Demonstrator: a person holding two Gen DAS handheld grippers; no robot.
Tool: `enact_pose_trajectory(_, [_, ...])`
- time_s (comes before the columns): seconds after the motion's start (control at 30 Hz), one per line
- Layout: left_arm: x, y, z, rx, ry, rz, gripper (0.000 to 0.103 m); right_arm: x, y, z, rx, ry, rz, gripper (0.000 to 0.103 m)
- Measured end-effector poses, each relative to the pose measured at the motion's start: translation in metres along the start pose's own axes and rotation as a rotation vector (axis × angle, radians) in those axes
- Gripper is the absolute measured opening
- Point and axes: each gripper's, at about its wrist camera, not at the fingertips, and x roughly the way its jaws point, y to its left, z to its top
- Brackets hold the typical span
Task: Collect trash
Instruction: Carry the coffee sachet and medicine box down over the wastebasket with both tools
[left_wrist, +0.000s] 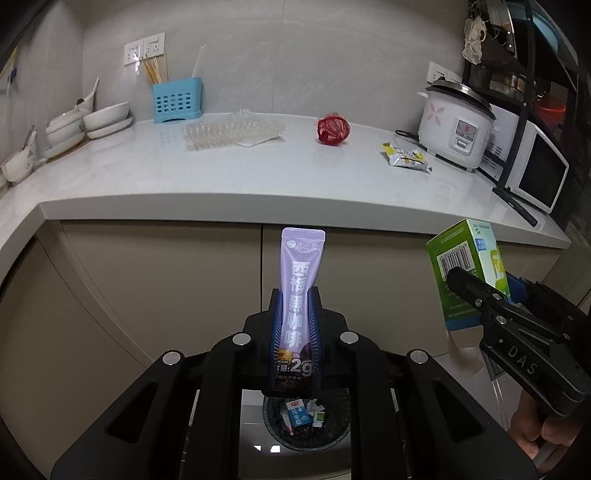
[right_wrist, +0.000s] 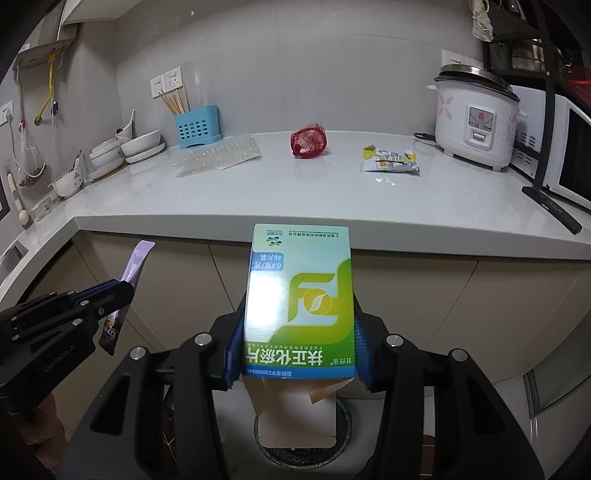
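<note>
Sachet pinched in left gripper; right gripper clamps box, hiding bin.

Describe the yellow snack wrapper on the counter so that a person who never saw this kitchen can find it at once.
Start at the white rice cooker on the right side of the grey countertop. Just in front of it, to its left, lies a flat, crumpled yellow-and-silver snack wrapper. It is the only yellow piece there; the red mesh ball and the clear plastic tray lie further left.
</note>
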Motion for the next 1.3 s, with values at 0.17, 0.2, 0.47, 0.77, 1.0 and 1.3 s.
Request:
enact_pose_trajectory(0.17, [0.011, 0.002, -0.024, 0.001, 0.010, -0.019, 0.014, 0.011, -0.001, -0.033, -0.001, 0.024, -0.012, 0.045])
enact_pose_trajectory(0.2, [0.014, 0.003, -0.029, -0.003, 0.011, -0.022, 0.013, 0.014, -0.001, -0.039, -0.001, 0.030, -0.012, 0.045])
enact_pose_trajectory(0.47, [0.055, 0.008, -0.070, -0.012, 0.065, -0.021, 0.013, 0.056, 0.001, -0.100, 0.011, 0.111, -0.016, 0.045])
enact_pose_trajectory(0.77, [0.125, 0.016, -0.119, -0.053, 0.167, -0.024, 0.013, 0.117, -0.007, -0.158, 0.005, 0.206, -0.077, 0.045])
enact_pose_trajectory(1.0, [0.180, 0.020, -0.158, -0.065, 0.247, -0.013, 0.013, 0.171, -0.019, -0.206, 0.026, 0.301, -0.097, 0.045])
enact_pose_trajectory(1.3, [0.257, 0.020, -0.208, -0.047, 0.392, 0.032, 0.013, 0.233, -0.037, -0.248, 0.074, 0.433, -0.131, 0.045])
